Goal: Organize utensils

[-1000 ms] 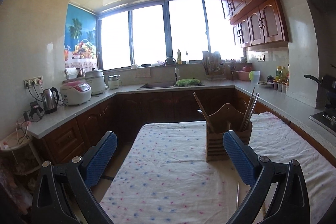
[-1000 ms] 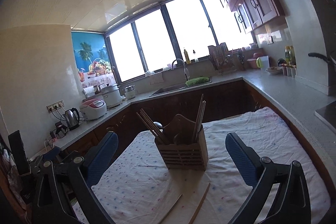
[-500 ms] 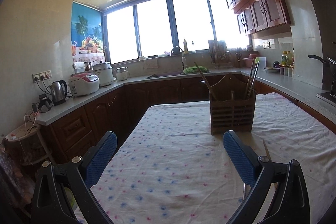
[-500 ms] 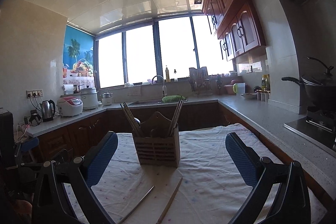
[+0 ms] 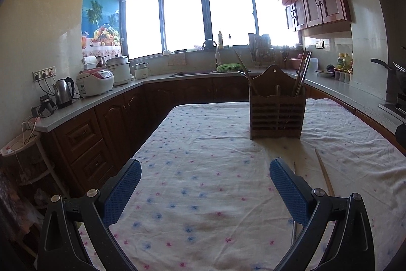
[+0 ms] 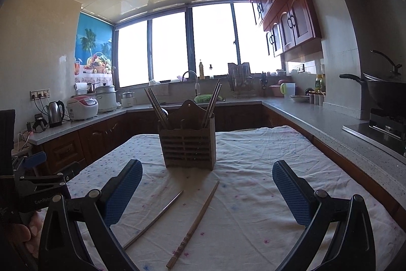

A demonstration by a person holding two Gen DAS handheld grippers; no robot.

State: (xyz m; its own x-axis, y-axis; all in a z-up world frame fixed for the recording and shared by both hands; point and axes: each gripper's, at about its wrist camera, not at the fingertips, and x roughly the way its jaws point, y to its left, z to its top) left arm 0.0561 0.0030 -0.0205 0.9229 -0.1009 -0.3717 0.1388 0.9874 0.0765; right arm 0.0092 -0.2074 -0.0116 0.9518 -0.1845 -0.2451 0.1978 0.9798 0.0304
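Observation:
A slatted wooden utensil holder (image 6: 188,144) stands on the cloth-covered table (image 6: 253,207), with chopsticks leaning out of its left and right compartments; it also shows in the left wrist view (image 5: 277,113). Two loose chopsticks lie on the cloth in front of it: a metal one (image 6: 156,217) and a wooden one (image 6: 194,222). In the left wrist view the wooden chopstick (image 5: 323,170) lies right of my left gripper. My right gripper (image 6: 206,187) is open and empty, just above the loose chopsticks. My left gripper (image 5: 205,186) is open and empty, low over the cloth (image 5: 203,169).
Counters wrap around the room, with a kettle (image 5: 64,92) and rice cookers (image 5: 95,81) on the left, a sink (image 5: 195,72) at the back and a wok (image 6: 385,90) on the stove at right. The other hand-held gripper (image 6: 33,184) shows at left.
Both grippers have dropped lower and tilted down toward the table. The holder now sits higher in each view, and the two loose chopsticks show in full in the right wrist view.

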